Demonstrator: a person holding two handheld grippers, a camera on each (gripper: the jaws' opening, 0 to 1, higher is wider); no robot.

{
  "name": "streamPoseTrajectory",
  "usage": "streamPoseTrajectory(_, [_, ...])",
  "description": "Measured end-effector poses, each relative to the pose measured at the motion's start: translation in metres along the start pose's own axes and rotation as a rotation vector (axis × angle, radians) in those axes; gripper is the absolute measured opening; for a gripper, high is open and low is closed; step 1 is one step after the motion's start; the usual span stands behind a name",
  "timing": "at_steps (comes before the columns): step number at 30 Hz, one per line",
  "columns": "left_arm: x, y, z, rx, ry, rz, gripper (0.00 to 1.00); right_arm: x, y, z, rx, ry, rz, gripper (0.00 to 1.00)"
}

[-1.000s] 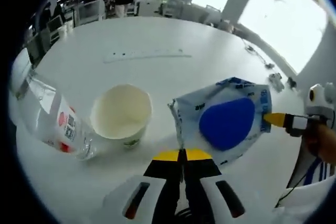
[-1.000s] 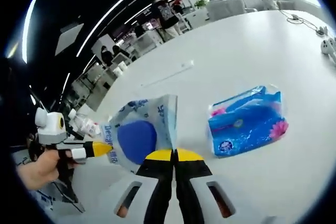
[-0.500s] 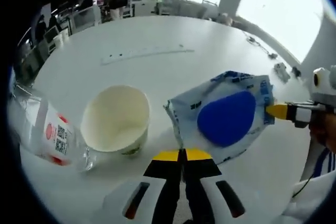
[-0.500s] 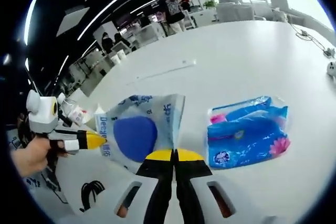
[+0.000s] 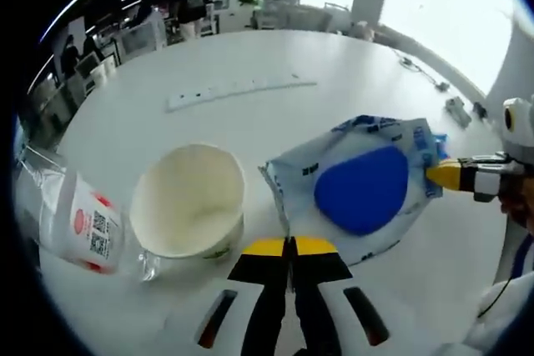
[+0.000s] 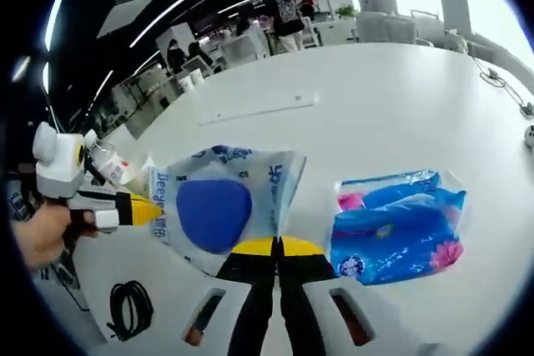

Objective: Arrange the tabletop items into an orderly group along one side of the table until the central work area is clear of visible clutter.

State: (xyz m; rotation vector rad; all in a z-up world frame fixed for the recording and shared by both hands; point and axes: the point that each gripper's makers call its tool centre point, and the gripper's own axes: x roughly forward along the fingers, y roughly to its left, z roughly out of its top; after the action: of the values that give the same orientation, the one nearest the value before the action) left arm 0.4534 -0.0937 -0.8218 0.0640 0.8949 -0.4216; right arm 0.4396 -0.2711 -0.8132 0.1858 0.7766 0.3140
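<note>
The white table (image 5: pixel 250 64) is seen in both views. A white pouch with a blue oval (image 5: pixel 359 185) is gripped at opposite edges above it by the left gripper (image 5: pixel 289 246) and right gripper (image 6: pixel 276 246), both clenched. A blue tissue pack (image 6: pixel 396 227), paper cup (image 5: pixel 188 202) and toppled bottle (image 5: pixel 71 218) lie nearby.

Glossy crinkled plastic pouch (image 5: pixel 359 185), matt paper cup (image 5: pixel 188 199), smooth white table (image 5: pixel 250 118).
</note>
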Motion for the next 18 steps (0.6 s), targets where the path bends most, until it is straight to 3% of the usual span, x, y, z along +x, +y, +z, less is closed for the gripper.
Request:
streamPoseTrajectory(7, [0.004, 0.001, 0.0, 0.02, -0.004, 0.023, 0.0, 0.006, -0.001, -0.002, -0.078, 0.014, -0.026, 0.0])
streamPoseTrajectory(18, [0.011, 0.005, -0.003, 0.035, 0.005, 0.049, 0.0, 0.016, -0.005, -0.008, -0.128, 0.044, -0.049, 0.0])
